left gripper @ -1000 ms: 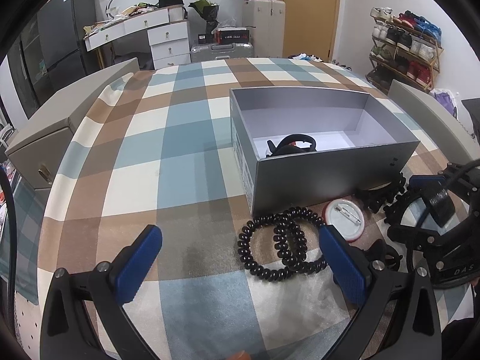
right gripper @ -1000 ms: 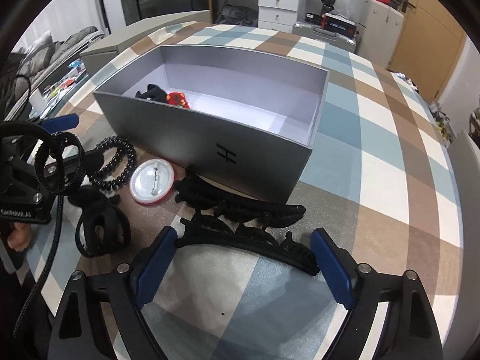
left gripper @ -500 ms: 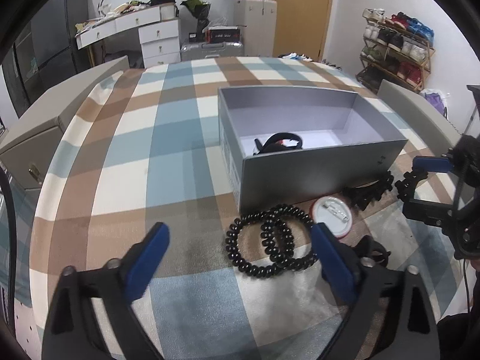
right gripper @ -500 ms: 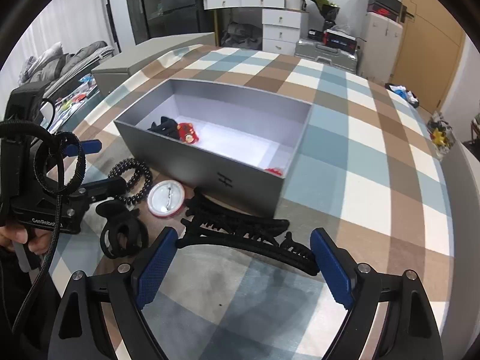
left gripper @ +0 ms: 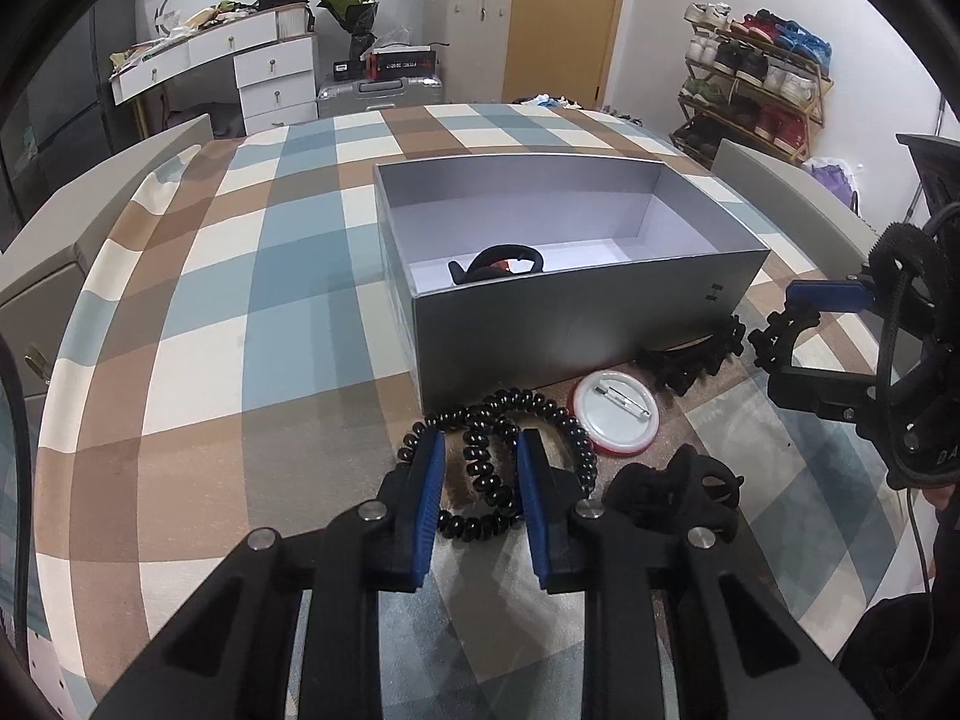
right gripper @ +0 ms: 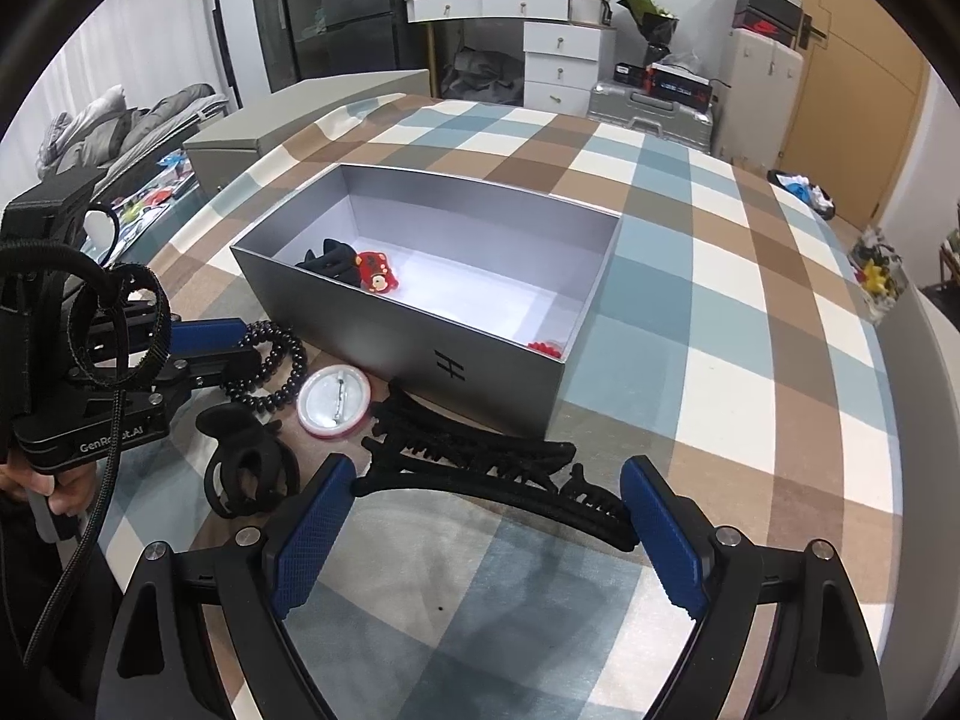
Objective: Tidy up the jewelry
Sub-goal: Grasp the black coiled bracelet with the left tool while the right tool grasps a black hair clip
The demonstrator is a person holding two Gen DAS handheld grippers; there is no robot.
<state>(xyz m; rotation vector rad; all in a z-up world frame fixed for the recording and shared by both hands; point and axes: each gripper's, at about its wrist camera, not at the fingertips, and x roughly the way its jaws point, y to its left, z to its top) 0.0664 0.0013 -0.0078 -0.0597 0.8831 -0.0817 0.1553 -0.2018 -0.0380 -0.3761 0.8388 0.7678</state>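
Observation:
A black beaded bracelet [left gripper: 498, 456] lies coiled on the checked tablecloth in front of a grey open box [left gripper: 576, 306]. My left gripper [left gripper: 480, 450] has its blue pads narrowed around one loop of the bracelet, with a gap still between them. The bracelet also shows in the right wrist view [right gripper: 270, 366]. My right gripper [right gripper: 480, 510] is open and empty above long black hair clips [right gripper: 498, 474]. The box [right gripper: 420, 324] holds a black clip [right gripper: 330, 258], a red charm [right gripper: 377, 270] and a small red item [right gripper: 545, 348].
A round white pin badge [left gripper: 615, 411] with a red rim and a black claw clip [left gripper: 672, 492] lie beside the bracelet. Grey chairs stand at both table sides. Drawers, a suitcase and a shoe rack stand beyond the table.
My left gripper has moved down to the bracelet and its fingers have closed in from wide open to a narrow gap around a loop. My right gripper has pulled back slightly.

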